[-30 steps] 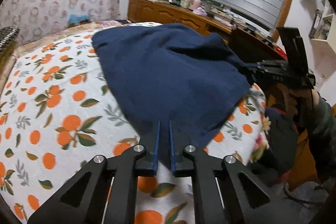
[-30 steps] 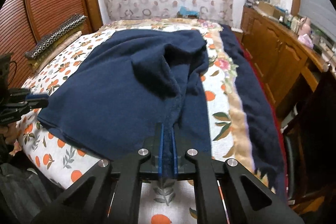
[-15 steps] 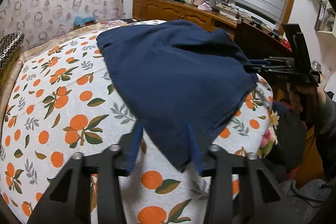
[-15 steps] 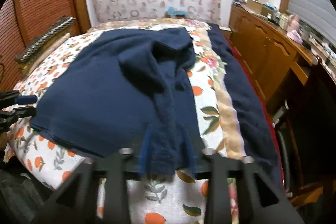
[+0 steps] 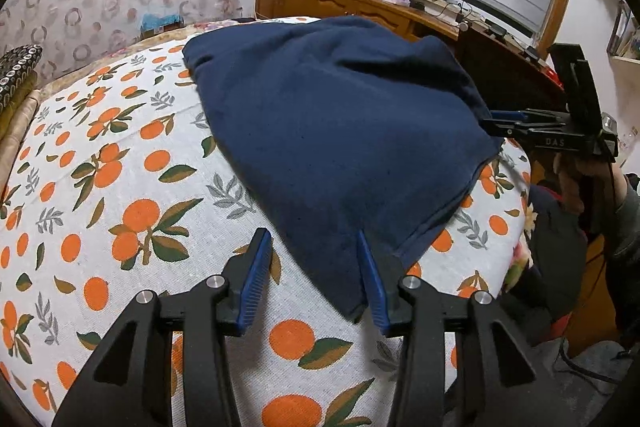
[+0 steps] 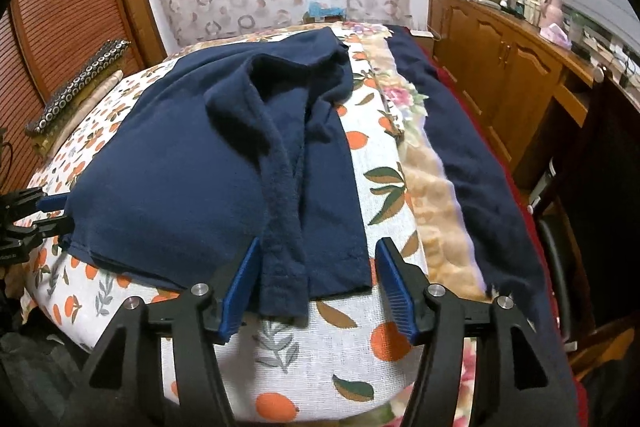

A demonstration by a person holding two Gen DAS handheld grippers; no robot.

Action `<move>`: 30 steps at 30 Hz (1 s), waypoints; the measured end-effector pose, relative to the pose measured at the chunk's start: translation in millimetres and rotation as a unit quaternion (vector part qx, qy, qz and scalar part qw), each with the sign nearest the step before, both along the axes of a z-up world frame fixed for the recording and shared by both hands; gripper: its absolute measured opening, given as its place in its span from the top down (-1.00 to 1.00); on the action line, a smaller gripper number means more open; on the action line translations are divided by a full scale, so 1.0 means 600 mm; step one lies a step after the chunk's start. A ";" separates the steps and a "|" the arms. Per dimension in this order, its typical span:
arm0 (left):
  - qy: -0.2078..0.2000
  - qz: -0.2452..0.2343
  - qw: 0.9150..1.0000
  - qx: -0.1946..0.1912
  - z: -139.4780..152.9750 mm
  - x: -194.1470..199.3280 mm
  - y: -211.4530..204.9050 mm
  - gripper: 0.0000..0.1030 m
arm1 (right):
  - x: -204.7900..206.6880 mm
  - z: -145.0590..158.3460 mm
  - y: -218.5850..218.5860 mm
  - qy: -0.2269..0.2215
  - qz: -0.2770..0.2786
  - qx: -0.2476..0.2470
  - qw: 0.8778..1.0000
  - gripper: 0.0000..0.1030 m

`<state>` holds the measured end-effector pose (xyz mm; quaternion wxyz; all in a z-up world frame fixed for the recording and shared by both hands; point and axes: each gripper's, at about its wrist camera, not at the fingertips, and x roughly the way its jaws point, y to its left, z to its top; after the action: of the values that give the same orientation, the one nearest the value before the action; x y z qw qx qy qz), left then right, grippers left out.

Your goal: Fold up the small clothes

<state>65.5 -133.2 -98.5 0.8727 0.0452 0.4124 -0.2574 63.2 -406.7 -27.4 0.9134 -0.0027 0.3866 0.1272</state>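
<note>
A navy blue garment (image 5: 340, 115) lies spread on the orange-print bedsheet (image 5: 120, 187). My left gripper (image 5: 311, 235) stands open over its near corner; the cloth rests loose against the right finger (image 5: 370, 279), with no pinch. In the right wrist view the garment (image 6: 180, 167) has a thick folded strip running toward me. My right gripper (image 6: 318, 243) straddles that strip's end with its jaws opening, pads off the cloth. Each gripper also shows in the other view: the right gripper (image 5: 494, 121) at the garment's far corner, the left gripper (image 6: 52, 213) at the left edge.
A dark blue blanket (image 6: 480, 167) and a fleecy beige strip (image 6: 432, 195) run along the bed's right side. A wooden cabinet (image 6: 500, 67) with clutter stands beyond. A ring-patterned cushion (image 6: 76, 87) lies at the left. A person's hand (image 5: 576, 183) holds the right gripper.
Both grippers were shut on the garment's corners and have opened and let go. The raised cloth has settled flat onto the bed.
</note>
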 end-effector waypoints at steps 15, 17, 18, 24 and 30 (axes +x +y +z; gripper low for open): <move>0.013 -0.026 0.999 -0.015 0.006 0.009 -0.009 0.75 | -0.018 0.016 0.022 -0.019 0.062 0.026 0.998 0.80; 0.005 -0.022 0.999 -0.033 0.021 0.014 -0.002 0.84 | -0.023 0.029 0.013 -0.033 0.062 0.046 0.996 0.80; 0.002 -0.019 0.999 -0.050 0.034 0.020 0.005 0.84 | -0.025 0.038 0.009 -0.042 0.063 0.055 0.996 0.81; -0.042 -0.005 0.996 -0.080 0.119 0.076 0.018 0.87 | 0.007 0.115 -0.002 -0.104 0.070 0.083 0.989 0.81; -0.059 0.023 0.996 -0.067 0.160 0.195 0.024 0.87 | 0.117 0.159 0.001 -0.121 0.059 0.095 0.986 0.81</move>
<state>182.5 -118.8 -2.6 0.9023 -0.0080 0.3426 -0.2615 133.2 -406.4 67.9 0.9404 0.0462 0.2590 0.2155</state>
